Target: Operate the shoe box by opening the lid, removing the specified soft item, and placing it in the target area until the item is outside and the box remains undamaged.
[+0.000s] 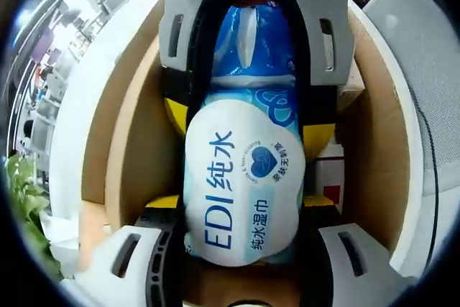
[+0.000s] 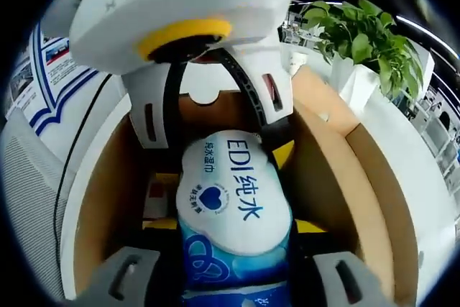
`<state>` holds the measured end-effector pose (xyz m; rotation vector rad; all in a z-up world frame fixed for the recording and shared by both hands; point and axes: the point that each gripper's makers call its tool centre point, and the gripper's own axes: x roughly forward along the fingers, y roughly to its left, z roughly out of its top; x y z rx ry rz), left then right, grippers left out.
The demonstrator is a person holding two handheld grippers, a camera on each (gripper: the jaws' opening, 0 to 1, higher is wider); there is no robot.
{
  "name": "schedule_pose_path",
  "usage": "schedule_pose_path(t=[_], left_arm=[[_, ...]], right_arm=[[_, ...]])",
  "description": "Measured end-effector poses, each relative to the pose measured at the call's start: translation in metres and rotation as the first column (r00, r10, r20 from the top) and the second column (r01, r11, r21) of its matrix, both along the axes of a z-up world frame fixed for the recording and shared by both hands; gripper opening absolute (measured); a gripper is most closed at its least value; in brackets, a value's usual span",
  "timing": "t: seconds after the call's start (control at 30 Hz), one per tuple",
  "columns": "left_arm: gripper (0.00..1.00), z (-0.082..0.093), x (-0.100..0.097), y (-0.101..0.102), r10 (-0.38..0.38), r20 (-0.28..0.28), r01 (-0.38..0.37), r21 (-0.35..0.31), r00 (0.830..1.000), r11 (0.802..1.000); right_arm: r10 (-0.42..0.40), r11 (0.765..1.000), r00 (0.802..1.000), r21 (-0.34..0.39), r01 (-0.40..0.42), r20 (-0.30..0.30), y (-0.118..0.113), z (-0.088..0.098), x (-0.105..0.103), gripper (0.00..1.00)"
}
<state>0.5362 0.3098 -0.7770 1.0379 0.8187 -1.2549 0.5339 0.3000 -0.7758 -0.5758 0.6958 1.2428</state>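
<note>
Brown cardboard walls of the open shoe box (image 1: 381,170) ring both my views. Inside it sits the blue-and-white wet wipes pack (image 1: 244,177), pinched from opposite ends: my left gripper (image 1: 241,249) clamps the white printed end, my right gripper (image 2: 233,278) clamps the blue end. Potted plant (image 2: 366,37) stands just beyond the box rim.

Wipes pack (image 1: 241,177): I see soft white-and-blue "EDI" packet, lengthwise inside box.
Shoe box (image 1: 126,149): brown cardboard, lid open.
</note>
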Motion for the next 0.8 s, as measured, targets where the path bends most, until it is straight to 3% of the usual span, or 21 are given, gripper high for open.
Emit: schedule_pose_path(t=[0.37, 0.8], left_arm=[[0.6, 0.001, 0.0, -0.0004, -0.004, 0.042, 0.005, -0.028, 0.999, 1.0], [0.58, 0.0054, 0.0005, 0.0006, -0.019, 0.044, 0.018, 0.029, 0.999, 0.999]], right_arm=[[0.01, 1.0, 0.999, 0.008, -0.011, 0.037, -0.0003, 0.0012, -0.0003, 0.49], [-0.013, 1.0, 0.999, 0.018, 0.012, 0.037, -0.001, 0.0057, -0.0004, 0.45]])
